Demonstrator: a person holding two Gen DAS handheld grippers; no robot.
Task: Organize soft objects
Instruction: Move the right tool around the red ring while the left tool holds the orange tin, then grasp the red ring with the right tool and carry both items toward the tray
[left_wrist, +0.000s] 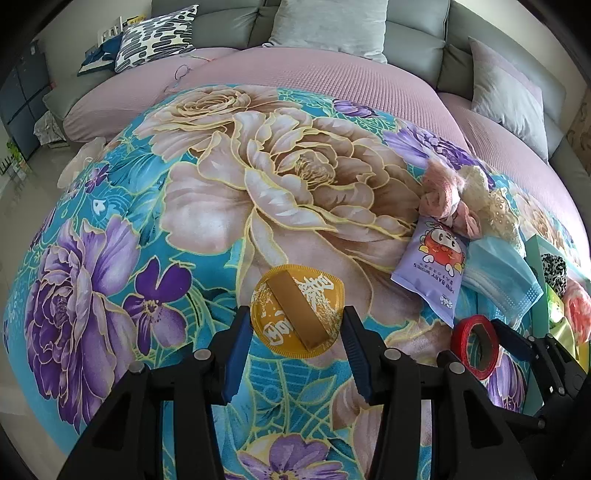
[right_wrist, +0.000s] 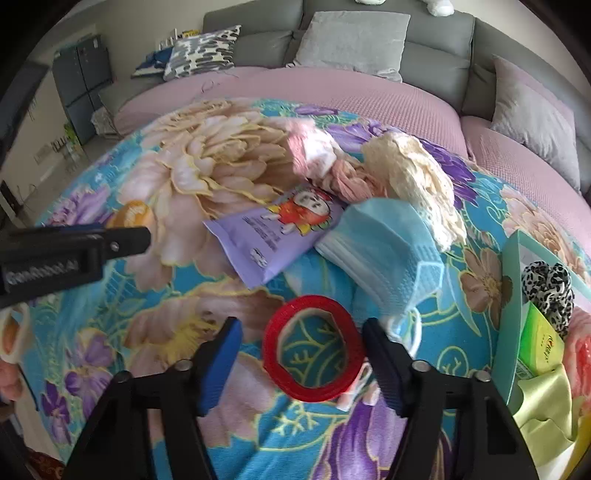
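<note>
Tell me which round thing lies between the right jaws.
The red ring: open in the middle, cloth showing through. The yellow disc lies between the left jaws.

Soft, even daylight fills both views, bright and without harsh glare; colours on the floral blanket (left_wrist: 258, 177) look saturated. Shadows are faint, only a soft dark patch under the gripper arms. Fisheye distortion bulges the blanket into a dome and curves the sofa (left_wrist: 417, 48), with black vignette in the corners. The left wrist view is sharp. The right wrist view is softer, with smear on the pink cloth (right_wrist: 314, 147) and left edge.
</note>
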